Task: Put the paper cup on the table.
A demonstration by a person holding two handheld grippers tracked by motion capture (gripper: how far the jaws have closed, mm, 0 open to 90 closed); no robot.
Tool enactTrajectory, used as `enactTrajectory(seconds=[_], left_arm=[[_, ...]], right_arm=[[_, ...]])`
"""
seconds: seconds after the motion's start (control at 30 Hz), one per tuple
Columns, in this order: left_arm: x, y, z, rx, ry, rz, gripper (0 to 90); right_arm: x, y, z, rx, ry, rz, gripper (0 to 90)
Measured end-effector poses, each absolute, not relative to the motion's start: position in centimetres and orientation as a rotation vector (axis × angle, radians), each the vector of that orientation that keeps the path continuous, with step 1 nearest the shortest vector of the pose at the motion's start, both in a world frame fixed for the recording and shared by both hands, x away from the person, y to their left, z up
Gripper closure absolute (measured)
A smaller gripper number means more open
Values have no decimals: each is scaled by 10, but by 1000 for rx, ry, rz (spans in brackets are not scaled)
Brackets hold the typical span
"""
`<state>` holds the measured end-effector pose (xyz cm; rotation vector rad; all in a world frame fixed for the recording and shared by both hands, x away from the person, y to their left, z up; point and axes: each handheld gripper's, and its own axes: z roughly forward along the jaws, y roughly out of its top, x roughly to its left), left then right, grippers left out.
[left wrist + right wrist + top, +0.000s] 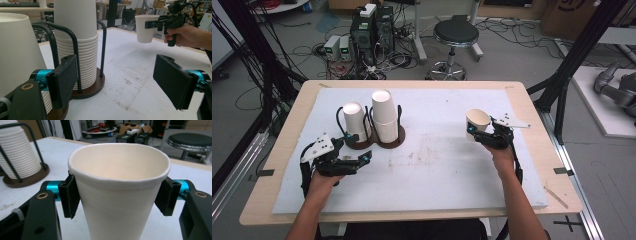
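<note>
One smooth tapered paper cup [120,192] clamped in right gripper [474,131] jaws.

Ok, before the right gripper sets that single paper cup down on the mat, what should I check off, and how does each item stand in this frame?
1. right gripper shut on the paper cup, a jaw on either side: ok.
2. Cup mouth up, nothing visible inside: ok.
3. Cup held above the mat, judging by the left gripper view: ok.
4. Bare mat below and around the cup: ok.
5. left gripper open, holding nothing, near the cup holder: ok.
6. Cup stacks seated upside down in the holder: ok.
</note>
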<state>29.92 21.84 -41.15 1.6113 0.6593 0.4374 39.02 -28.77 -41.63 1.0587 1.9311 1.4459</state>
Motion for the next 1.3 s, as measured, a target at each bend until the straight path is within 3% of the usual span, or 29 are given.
enactTrajectory(seconds=[0.67,1.0,1.3], left_arm=[[299,221,-413,1611,684,437,200],[300,220,-414,1608,684,438,199],[299,221,-414,1606,688,438,199]], right_arm=[[396,-292,-434,1154,2009,1331,308],[385,-296,-437,1173,1998,1334,199],[373,-301,-433,1127,2034,1332,199]])
